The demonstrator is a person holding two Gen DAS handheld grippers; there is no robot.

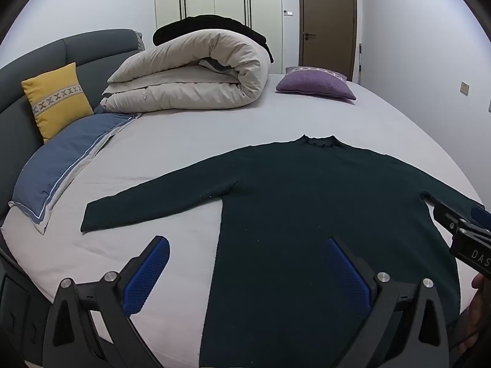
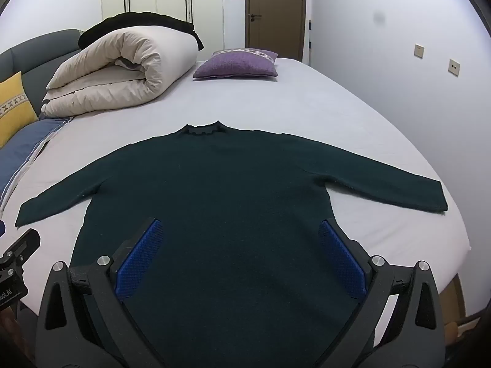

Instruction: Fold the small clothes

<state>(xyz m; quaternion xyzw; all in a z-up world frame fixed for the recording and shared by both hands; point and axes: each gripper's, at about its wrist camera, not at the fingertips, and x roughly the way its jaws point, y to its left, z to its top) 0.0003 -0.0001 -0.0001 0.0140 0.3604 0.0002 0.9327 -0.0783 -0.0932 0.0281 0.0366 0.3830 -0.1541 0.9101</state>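
Note:
A dark green long-sleeved sweater [image 1: 307, 202] lies flat on the pale bed sheet [image 1: 172, 141], collar away from me, both sleeves spread out. It also shows in the right wrist view [image 2: 233, 190]. My left gripper [image 1: 248, 251] is open and empty above the sweater's lower left side, one blue pad over the sheet, the other over the body. My right gripper [image 2: 241, 236] is open and empty above the sweater's lower body. The right gripper also shows at the right edge of the left wrist view [image 1: 460, 227].
A rolled beige duvet [image 1: 190, 73] with a black garment [image 1: 211, 24] on top lies at the back. A purple cushion [image 1: 316, 82], a yellow cushion [image 1: 58, 98] and a blue pillow [image 1: 64, 159] lie around it. The bed's right edge [image 2: 460, 239] is close.

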